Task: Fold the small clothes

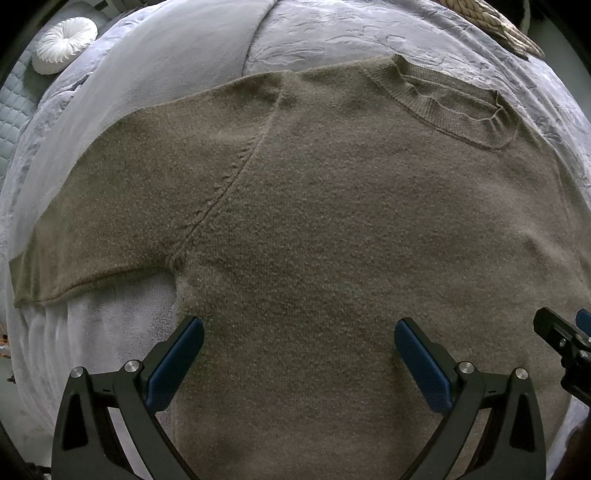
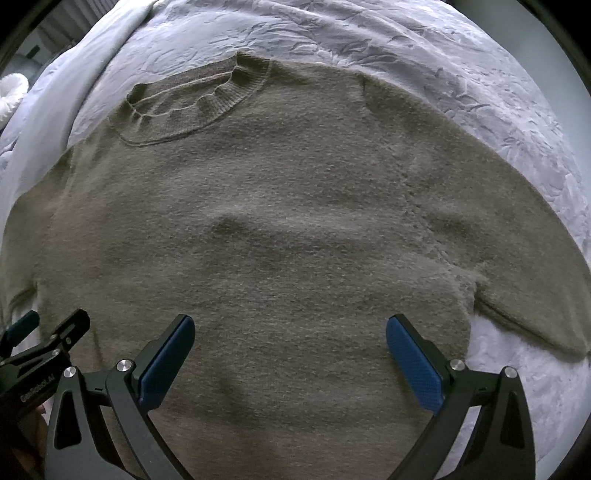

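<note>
An olive-brown knitted sweater [image 1: 332, 221] lies spread flat, front up, on a pale bed cover [image 1: 332, 40]. Its ribbed collar [image 1: 454, 107] points away from me. One short sleeve [image 1: 92, 221] stretches to the left in the left wrist view, the other sleeve [image 2: 517, 251] to the right in the right wrist view. My left gripper [image 1: 299, 332] hovers open over the lower left of the body, nothing between its blue pads [image 1: 177, 365]. My right gripper [image 2: 290, 328] is open over the lower right of the body [image 2: 295, 240]. Each gripper shows at the edge of the other's view.
A round white pleated cushion [image 1: 64, 42] lies at the far left of the bed. A woven straw object [image 1: 491, 22] sits beyond the collar at the top right. The embossed pale cover [image 2: 406, 44] surrounds the sweater on all sides.
</note>
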The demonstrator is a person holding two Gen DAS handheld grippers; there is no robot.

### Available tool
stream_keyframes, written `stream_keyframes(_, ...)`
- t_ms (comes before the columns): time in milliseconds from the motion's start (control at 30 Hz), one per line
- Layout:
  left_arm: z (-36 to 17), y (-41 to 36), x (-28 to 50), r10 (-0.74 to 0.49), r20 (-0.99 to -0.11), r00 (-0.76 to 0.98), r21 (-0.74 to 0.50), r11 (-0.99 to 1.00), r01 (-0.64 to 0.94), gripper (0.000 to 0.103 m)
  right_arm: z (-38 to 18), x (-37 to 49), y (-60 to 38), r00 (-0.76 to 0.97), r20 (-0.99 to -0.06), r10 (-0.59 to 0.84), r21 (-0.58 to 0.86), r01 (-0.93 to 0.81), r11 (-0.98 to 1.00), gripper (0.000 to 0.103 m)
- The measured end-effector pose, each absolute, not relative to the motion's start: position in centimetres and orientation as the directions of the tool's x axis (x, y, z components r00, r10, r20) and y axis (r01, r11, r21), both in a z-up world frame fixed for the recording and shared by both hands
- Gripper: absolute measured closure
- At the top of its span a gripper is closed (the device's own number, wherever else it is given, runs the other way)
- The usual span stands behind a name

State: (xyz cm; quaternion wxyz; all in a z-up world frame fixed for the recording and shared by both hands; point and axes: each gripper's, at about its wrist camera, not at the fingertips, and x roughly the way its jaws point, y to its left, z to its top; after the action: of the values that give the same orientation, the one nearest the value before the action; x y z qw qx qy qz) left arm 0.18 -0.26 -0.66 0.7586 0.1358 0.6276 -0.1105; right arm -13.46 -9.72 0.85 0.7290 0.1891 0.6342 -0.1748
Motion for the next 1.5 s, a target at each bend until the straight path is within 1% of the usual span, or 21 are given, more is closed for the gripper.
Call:
stream_keyframes(1100,-0.1,0.3,0.2,-0.013,-0.98,0.196,0.055,0.939,0.338,0.0,0.9,-13.2,-10.4,0.124,-0.992,-0.017,0.046,0.49,0.87,0.0)
stream_keyframes(1233,0.1,0.6,0.2,-0.027,-0.979,0.2,0.043,0.941,0.336,0.0,1.2,-13.1,-10.3,0.118,-0.993,-0.024,0.036,0.485,0.874,0.0)
stream_keyframes(1400,0.6,1.2,0.0,-0.086,-0.971,0.224,-0.006,0.942,0.334,0.0,1.3,-13.2,-10.2,0.113,-0.993,-0.034,0.025,0.481,0.876,0.0)
stream_keyframes(1500,0.9,2.0,-0.2,-0.093,-0.969,0.23,-0.012,0.944,0.331,0.0,1.4,-13.2,-9.9,0.109,-0.993,-0.04,0.017,0.479,0.878,0.0)
